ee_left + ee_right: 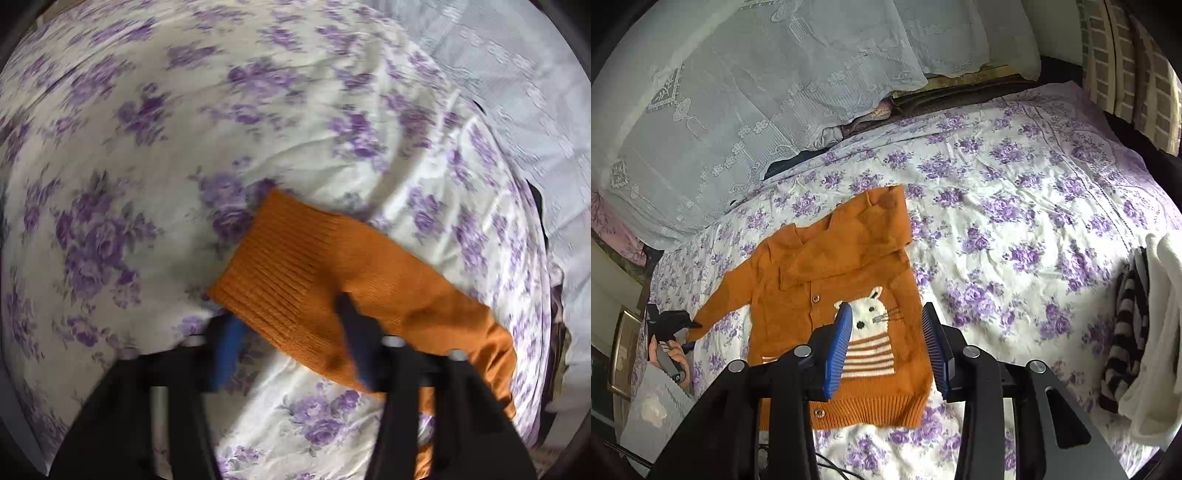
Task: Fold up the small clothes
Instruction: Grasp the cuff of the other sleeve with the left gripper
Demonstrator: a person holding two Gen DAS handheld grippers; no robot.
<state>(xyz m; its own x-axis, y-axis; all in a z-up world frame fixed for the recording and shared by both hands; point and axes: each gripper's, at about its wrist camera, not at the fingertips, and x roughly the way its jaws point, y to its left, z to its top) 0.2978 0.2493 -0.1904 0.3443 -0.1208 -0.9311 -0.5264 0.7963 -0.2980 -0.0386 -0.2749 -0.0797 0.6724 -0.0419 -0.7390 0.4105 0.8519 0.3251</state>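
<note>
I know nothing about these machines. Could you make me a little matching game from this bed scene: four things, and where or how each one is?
Things:
1. orange cardigan
2. striped garment
3. lace cloth
4. right tool

Places or states:
A. open, gripping nothing
B. hanging beyond the far side of the bed
C. laid out on the floral sheet
D. piled at the right edge of the picture

Pairs: 1-C, 2-D, 3-B, 4-A
</note>
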